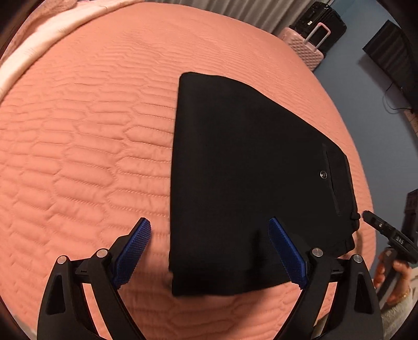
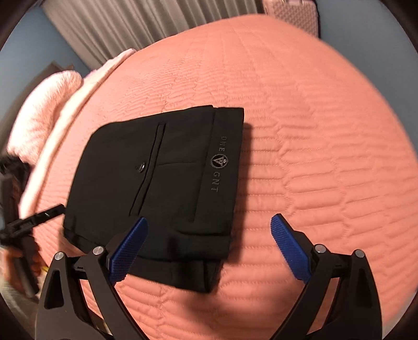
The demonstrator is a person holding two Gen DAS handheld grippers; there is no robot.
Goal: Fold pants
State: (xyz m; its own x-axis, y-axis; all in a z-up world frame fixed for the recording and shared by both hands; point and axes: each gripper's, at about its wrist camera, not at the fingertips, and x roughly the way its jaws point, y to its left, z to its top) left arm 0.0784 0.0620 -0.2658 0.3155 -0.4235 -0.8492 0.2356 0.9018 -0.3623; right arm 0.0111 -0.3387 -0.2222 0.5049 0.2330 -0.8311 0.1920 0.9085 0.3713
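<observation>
Black pants (image 1: 248,177) lie folded into a compact stack on the pink quilted bed cover (image 1: 91,130). In the right wrist view the pants (image 2: 167,183) show a back pocket with a button and a printed waistband. My left gripper (image 1: 210,248) is open and empty, hovering above the near edge of the pants. My right gripper (image 2: 209,245) is open and empty, above the near right corner of the stack. The right gripper's tip also shows at the right edge of the left wrist view (image 1: 378,225); the left gripper shows at the left of the right wrist view (image 2: 34,219).
A pale pink blanket (image 1: 39,39) lies at the far left of the bed. A pink suitcase (image 1: 308,44) and a black suitcase (image 1: 321,23) stand beyond the bed by grey curtains (image 2: 130,23). The bed's edge (image 1: 365,183) runs at the right, above blue floor.
</observation>
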